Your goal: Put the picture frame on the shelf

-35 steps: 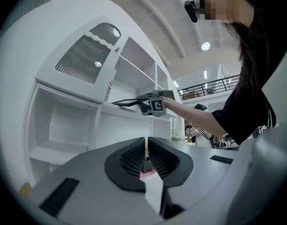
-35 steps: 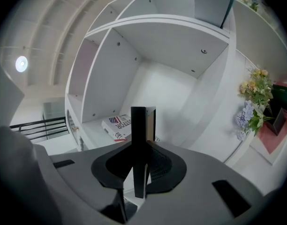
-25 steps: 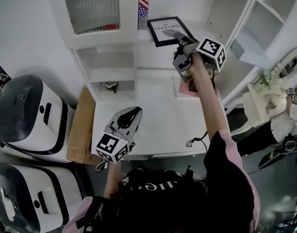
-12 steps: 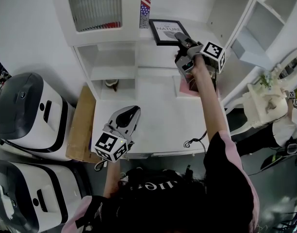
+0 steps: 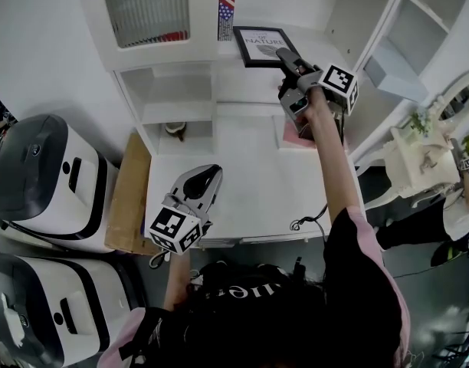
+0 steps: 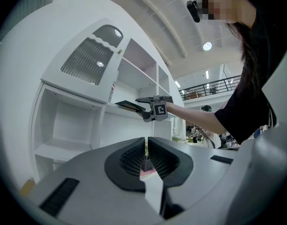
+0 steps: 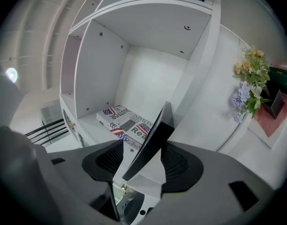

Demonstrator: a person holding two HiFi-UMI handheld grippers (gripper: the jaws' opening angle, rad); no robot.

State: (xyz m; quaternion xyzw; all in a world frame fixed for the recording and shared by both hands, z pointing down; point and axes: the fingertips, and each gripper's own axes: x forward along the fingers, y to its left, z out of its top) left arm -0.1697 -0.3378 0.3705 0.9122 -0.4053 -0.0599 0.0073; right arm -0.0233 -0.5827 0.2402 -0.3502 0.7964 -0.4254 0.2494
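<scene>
Head view: the person reaches the right gripper [image 5: 286, 58] up to the white shelf unit [image 5: 165, 71]. Its tips are at the near edge of the black picture frame [image 5: 259, 46], which is on the upper shelf, just beside a book [image 5: 227, 6] with a flag cover. The left gripper [image 5: 206, 179] hangs low over the white desk [image 5: 242, 182], well apart from the frame. A pink pad [image 5: 290, 136] lies on the desk under the right arm.

Left gripper view: the jaws of the left gripper [image 6: 147, 149] stand almost together, with only a thin slit and nothing held. Far behind, the right gripper [image 6: 144, 110] is at the picture frame [image 6: 126, 106] on the shelf.

Right gripper view: the jaws of the right gripper [image 7: 143, 159] are opening and stand wide. The picture frame [image 7: 150, 139] stands tilted between them, and the left pad [image 7: 109, 157] is clear of it. Behind it the book [image 7: 124, 121] lies flat on the shelf floor. Flowers [image 7: 249, 86] are at the right.
</scene>
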